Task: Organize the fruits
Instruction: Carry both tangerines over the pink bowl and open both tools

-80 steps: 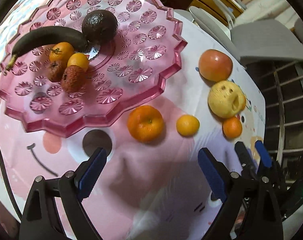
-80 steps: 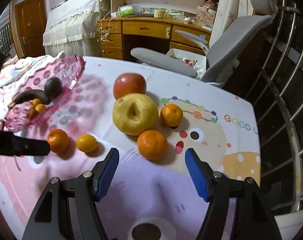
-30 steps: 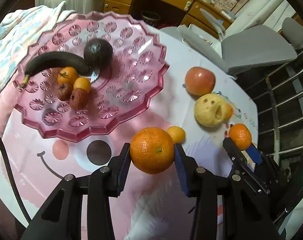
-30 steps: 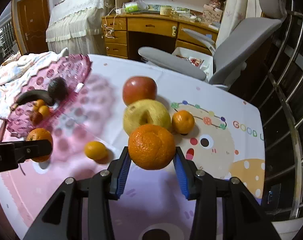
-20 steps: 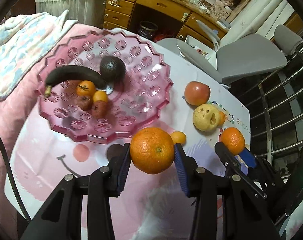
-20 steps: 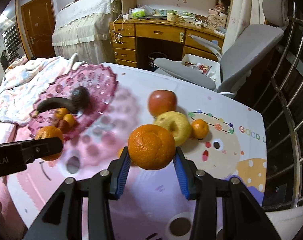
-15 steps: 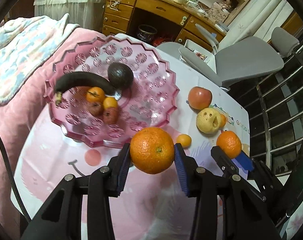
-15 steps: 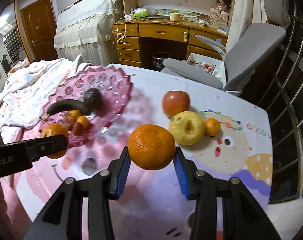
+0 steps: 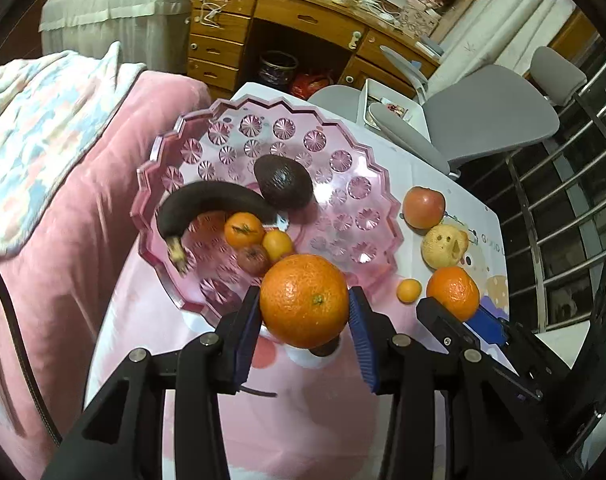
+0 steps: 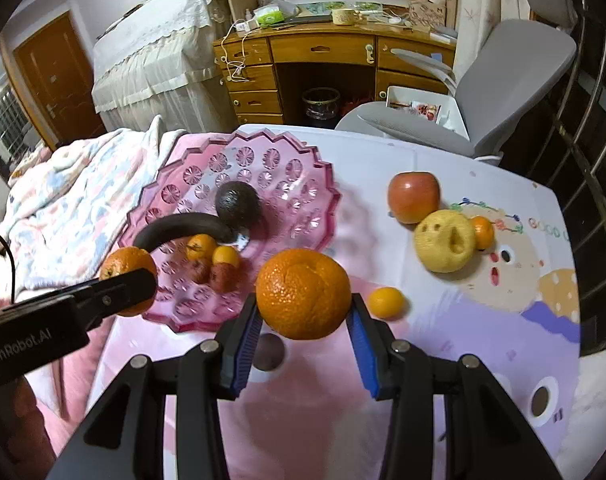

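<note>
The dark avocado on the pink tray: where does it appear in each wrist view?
Left wrist view: avocado above centre, on the pink tray, beside the blackened banana.
Right wrist view: avocado left of centre, mid-height, same tray.
Shared landmark: red apple on the tablecloth.

The left gripper (image 9: 304, 322) and the right gripper (image 10: 303, 320) are both raised above the worktop, each with blue-padded fingers (image 9: 247, 330) clamped on an orange.

A home bedroom; wooden desk (image 10: 323, 56), blanket (image 10: 75, 196), swivel chair (image 10: 503, 92).
</note>
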Demonstrator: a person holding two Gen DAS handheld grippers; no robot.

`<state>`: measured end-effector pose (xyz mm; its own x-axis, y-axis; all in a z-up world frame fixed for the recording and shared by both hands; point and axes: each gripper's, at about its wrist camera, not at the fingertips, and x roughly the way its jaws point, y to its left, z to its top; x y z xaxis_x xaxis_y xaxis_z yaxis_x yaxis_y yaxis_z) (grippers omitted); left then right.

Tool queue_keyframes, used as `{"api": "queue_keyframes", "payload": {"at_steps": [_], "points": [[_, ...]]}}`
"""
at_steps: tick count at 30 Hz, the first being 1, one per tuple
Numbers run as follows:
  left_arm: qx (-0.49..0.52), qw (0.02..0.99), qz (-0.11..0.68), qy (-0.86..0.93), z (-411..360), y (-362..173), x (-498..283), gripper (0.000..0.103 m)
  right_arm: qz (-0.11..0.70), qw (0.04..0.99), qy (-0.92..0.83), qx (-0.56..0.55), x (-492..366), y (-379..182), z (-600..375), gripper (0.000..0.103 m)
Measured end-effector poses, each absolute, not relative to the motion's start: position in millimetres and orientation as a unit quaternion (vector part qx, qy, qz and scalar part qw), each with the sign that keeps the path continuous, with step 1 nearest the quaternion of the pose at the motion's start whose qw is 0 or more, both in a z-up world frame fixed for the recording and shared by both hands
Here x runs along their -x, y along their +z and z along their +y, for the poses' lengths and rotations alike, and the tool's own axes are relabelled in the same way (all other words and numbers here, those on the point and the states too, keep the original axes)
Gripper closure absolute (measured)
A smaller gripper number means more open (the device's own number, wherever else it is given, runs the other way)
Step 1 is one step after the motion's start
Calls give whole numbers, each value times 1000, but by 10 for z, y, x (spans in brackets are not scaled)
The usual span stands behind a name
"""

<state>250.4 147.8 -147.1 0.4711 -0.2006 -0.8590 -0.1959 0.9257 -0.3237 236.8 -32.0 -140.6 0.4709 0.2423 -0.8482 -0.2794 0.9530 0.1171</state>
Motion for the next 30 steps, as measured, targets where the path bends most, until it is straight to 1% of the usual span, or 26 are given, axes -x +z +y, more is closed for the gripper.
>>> {"api": "queue_keyframes", "payload": {"at_steps": [10, 17, 18, 20, 21, 22, 25, 29, 30], "points": [[167, 826, 536, -47, 1803, -1632, -2707, 61, 512, 850, 121, -28, -2495, -1513, 3, 59], [159, 816, 550, -80, 1880, -1733, -2761, 61, 521, 848, 89, -42, -2537, -1612, 138, 59], [158, 814, 552, -85, 1889, -1747, -2776, 60, 525, 846, 85, -46, -2544, -1630, 146, 59], [157, 815, 550, -93, 1915, -1747, -2784, 53, 529, 843, 76, -60, -2544, -1648, 143, 55], [156, 817, 546, -96, 1927, -1736, -2783, 46, 525, 846, 71, -68, -2528, -1637, 134, 51], [154, 820, 542, -100, 1941, -1722, -2781, 42, 522, 848, 67, -71, -2515, -1625, 126, 48], [153, 821, 540, -108, 1970, -1709, -2772, 40, 517, 850, 52, -82, -2476, -1605, 95, 45], [150, 817, 545, -114, 1990, -1733, -2745, 38, 522, 846, 36, -100, -2403, -1616, 45, 45], [149, 816, 546, -114, 1993, -1737, -2734, 34, 523, 845, 34, -104, -2386, -1621, 30, 45]]}}
